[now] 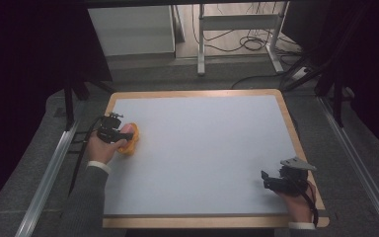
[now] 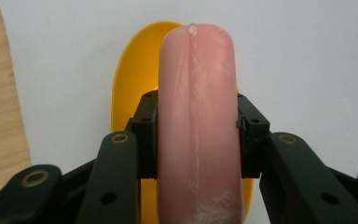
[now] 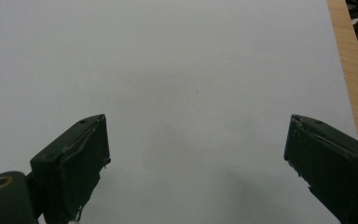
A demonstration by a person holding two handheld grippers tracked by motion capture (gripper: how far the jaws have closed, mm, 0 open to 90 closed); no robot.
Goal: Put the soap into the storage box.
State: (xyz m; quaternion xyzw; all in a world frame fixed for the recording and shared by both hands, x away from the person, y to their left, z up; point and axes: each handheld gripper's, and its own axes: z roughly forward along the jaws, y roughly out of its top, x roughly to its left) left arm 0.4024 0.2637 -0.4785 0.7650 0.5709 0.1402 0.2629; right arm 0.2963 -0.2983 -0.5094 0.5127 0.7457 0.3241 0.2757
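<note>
So we've got the left gripper (image 2: 193,140) clamped on a smooth pink sausage-shaped piece (image 2: 198,121), looks like toy food in soft plastic, and it's hanging right over a glossy yellow oval plastic dish (image 2: 135,84). From the high view the whole bundle sits at about 9 o'clock on the pale grey table mat (image 1: 202,148), close to the wooden edge. In the left gripper view the pads bite the sausage roughly mid-length, with its rounded tip poking out toward 12 o'clock past the jaws and the dish peeking out at 10 o'clock and underneath. We'd guess the main risk is the drop: the dish is narrow and light-looking, so if we let go while off-centre or tilted, the sausage could roll over the rim onto the mat, or the jaws could nudge the dish and slide it toward the edge. That slick skin might also twist in the pads. Meanwhile the right gripper (image 3: 196,158) sits at 4 o'clock, jaws wide apart, holding nothing.
</note>
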